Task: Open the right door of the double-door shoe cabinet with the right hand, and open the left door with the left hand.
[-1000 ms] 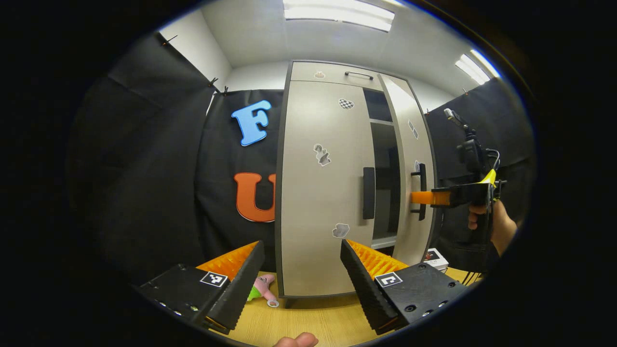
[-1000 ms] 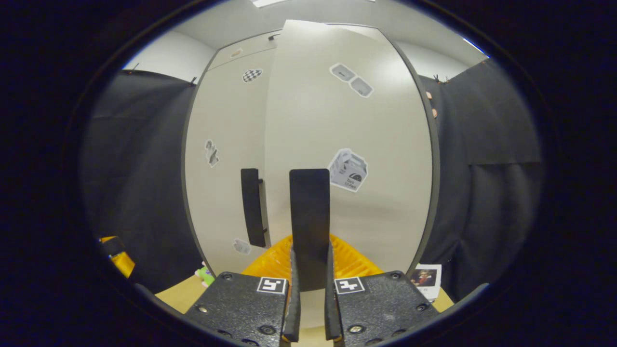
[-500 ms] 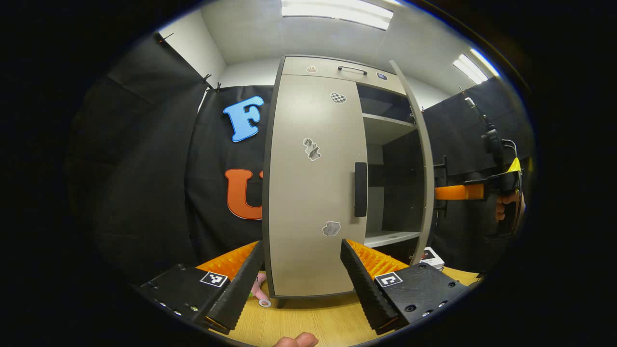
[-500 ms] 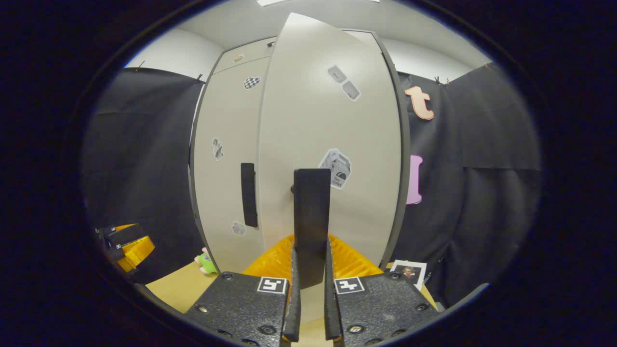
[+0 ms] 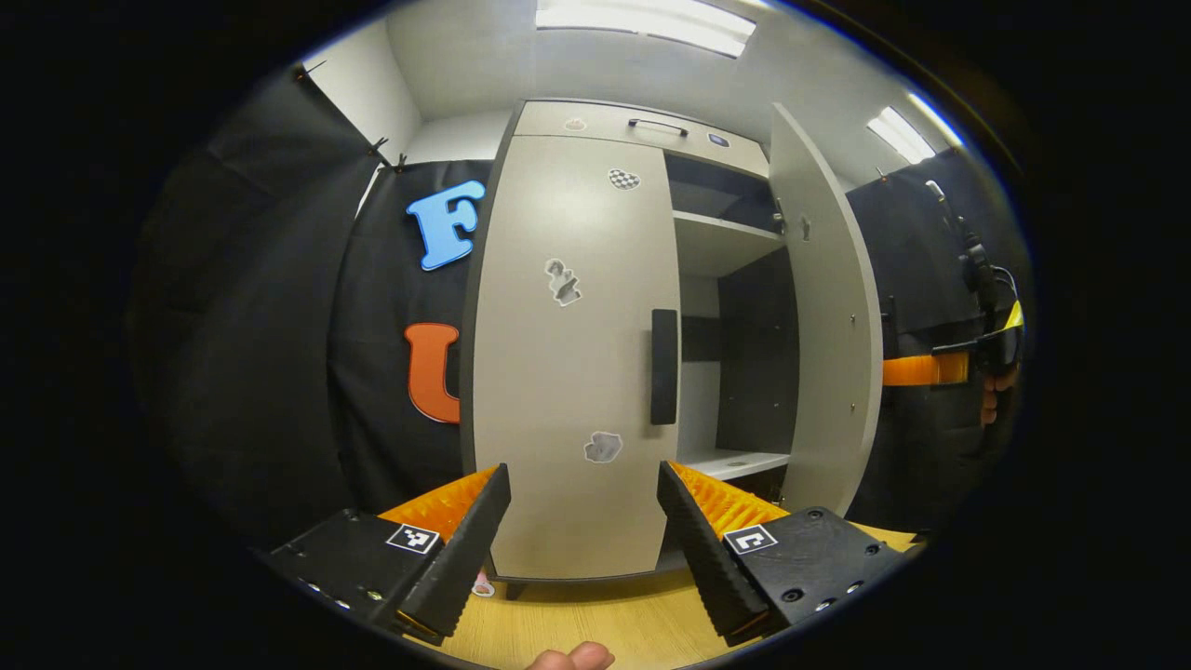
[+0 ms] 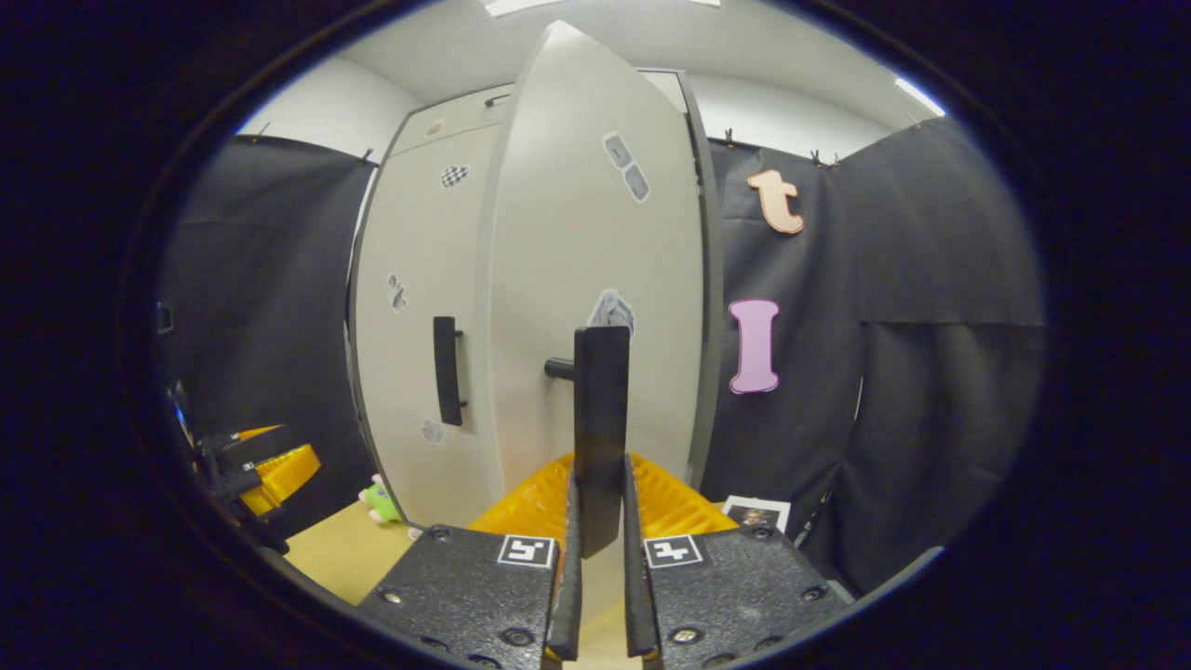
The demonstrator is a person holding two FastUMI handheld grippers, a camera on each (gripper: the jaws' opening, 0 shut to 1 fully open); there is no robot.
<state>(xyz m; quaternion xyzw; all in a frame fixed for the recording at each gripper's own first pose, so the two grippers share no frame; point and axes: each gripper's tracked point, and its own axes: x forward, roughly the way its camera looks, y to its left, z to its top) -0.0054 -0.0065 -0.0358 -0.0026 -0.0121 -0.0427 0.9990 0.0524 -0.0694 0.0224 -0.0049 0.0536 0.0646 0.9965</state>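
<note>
Clamping my right gripper [image 6: 595,596] on the right door's handle [image 6: 600,419], I hold my left gripper [image 5: 582,549] spread before the closed left door [image 5: 572,354].

Right door [image 5: 826,307]: we see it swung wide, pale grey, shelves exposed behind.
Left door [image 5: 569,354]: we see it closed, stickered, its black vertical handle [image 5: 663,367] untouched.
</note>
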